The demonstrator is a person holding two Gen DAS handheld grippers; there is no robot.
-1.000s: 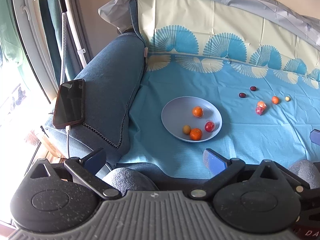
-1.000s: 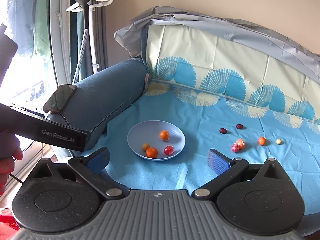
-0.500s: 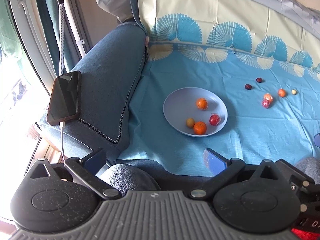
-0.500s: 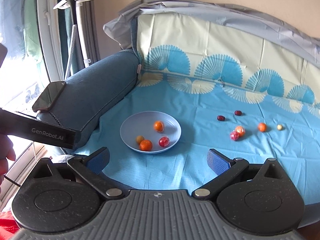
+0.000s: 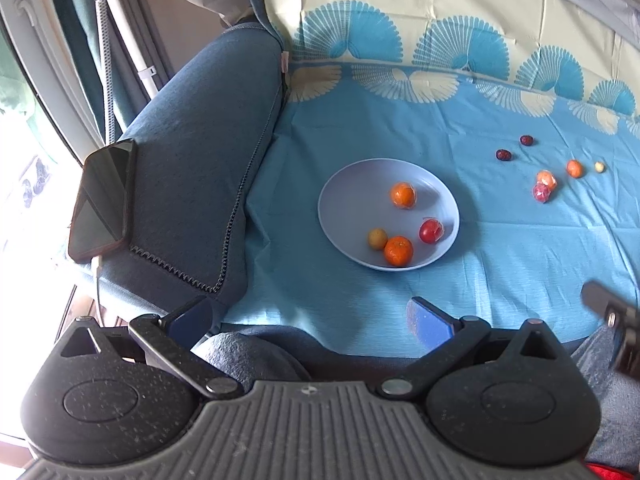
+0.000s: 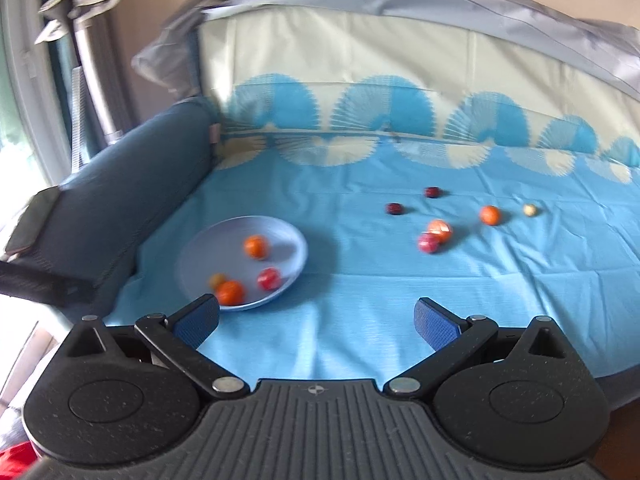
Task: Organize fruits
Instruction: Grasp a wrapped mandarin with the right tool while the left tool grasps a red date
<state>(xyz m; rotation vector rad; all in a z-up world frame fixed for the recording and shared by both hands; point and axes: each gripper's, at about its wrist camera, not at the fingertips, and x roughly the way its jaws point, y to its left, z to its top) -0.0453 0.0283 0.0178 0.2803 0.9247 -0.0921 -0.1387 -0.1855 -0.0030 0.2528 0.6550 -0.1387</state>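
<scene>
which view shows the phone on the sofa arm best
The left wrist view: the phone lies sharp and whole on the sofa arm, dark screen up. In the right wrist view it is only a blurred sliver at the left edge.

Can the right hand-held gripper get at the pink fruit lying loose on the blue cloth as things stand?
Probably yes. The right hand-held gripper is open and empty, and only bare blue cloth lies between it and the pink fruit. An orange fruit sits right against it, which may crowd the grasp.
</scene>
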